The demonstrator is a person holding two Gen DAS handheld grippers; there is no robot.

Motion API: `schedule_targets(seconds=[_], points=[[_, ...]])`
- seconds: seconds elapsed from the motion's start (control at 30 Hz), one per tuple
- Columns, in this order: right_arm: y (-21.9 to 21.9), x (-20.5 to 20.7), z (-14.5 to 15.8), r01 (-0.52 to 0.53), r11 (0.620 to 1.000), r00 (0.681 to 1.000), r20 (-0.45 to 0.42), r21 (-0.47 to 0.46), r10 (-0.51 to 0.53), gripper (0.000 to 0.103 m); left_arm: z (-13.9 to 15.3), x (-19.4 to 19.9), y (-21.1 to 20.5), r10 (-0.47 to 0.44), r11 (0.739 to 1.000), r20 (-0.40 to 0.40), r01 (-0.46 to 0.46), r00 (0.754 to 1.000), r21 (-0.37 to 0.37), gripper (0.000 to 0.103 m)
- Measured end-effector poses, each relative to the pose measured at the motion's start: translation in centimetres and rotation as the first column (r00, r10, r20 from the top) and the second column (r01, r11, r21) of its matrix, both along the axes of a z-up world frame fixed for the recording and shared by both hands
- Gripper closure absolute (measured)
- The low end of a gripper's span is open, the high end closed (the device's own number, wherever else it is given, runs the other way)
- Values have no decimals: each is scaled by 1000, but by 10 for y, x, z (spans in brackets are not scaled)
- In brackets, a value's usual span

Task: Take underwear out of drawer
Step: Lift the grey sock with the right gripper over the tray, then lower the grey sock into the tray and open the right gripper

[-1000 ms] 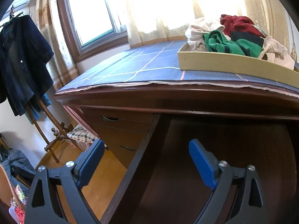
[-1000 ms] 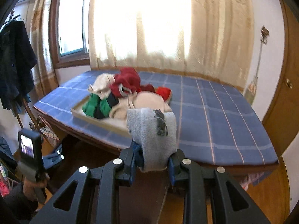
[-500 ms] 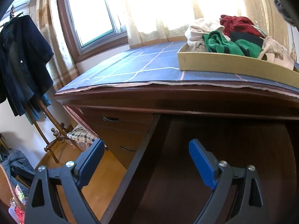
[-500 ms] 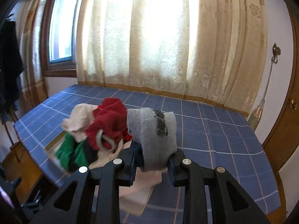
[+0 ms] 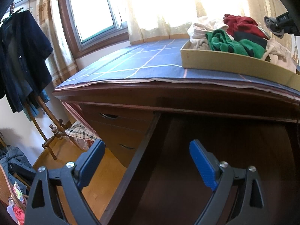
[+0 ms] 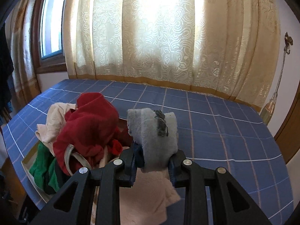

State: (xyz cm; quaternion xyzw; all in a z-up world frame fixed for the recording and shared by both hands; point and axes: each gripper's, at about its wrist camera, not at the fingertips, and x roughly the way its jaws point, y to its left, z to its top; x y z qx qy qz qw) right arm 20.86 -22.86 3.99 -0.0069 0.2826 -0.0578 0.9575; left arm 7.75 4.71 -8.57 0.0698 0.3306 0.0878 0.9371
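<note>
The right gripper point(image 6: 152, 166) has its jaws pinched on a folded piece of grey underwear point(image 6: 152, 133), which stands up between the blue pads. The left gripper point(image 5: 145, 161) has its jaws spread wide with nothing between them, over the left wall of the open drawer point(image 5: 215, 150).

The underwear is out of the drawer and held above a shallow cardboard tray point(image 5: 234, 62) that sits on the blue checked cloth point(image 6: 215, 131) of the table. The tray is piled with red, green and cream clothes point(image 6: 88, 123).

The step in hand appears to be setting the piece into the tray. It would go best lowered onto the cream cloth at the near side, clear of the red heap, with the jaws opening only once the fabric rests on something, so it does not slide off over the rim.

The drawer's inside is dark; whether more underwear remains there cannot be made out. The tray's near rim is hidden behind the right gripper.
</note>
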Motion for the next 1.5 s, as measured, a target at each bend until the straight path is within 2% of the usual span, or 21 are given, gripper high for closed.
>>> schedule_targets(seconds=[0.13,0.2,0.33,0.43,0.53,0.63,0.8,0.97,1.13,1.3,1.37,1.43,1.5], points=[[30,-17,4,-105,994,993,50,36,103,74,-1,1,0,1,1000,-2,-1,1000,4,10],[57,-30,3,-200,979,979,55,47,197,74,-1,1,-1,0,1000,-4,0,1000,9,10],[124,-37,-12,-378,925,925,-14,31,379,74,-2,1,-1,7,1000,-2,-7,1000,8,10],[162,-27,-27,-432,902,900,-50,9,432,74,-2,0,-1,9,1000,3,-9,1000,9,10],[186,-7,-45,-452,891,886,-103,28,452,74,-1,-3,-2,9,1000,14,-10,1000,10,10],[196,11,-57,-447,894,886,-127,21,446,74,-1,-3,-2,6,1000,16,-6,1000,5,10],[204,25,-62,-437,898,886,-150,45,438,74,0,-4,0,4,1000,17,-4,1000,-9,10],[214,31,-68,-440,897,880,-184,30,438,73,1,-4,0,3,1000,18,-2,1000,-13,10],[223,35,-72,-459,888,865,-220,21,452,68,1,-3,0,3,1000,16,-3,1000,-13,10],[213,27,-61,-463,881,857,-204,102,474,55,1,-2,0,1,1000,15,-1,1000,-18,10],[212,18,-55,-463,881,860,-191,102,474,51,1,-3,0,1,1000,16,-1,1000,-19,10],[208,6,-49,-457,885,870,-161,94,466,49,1,-3,0,3,1000,16,-2,1000,-18,10],[202,-7,-42,-438,895,891,-91,84,444,50,1,-3,0,4,1000,17,-4,1000,-18,10]])
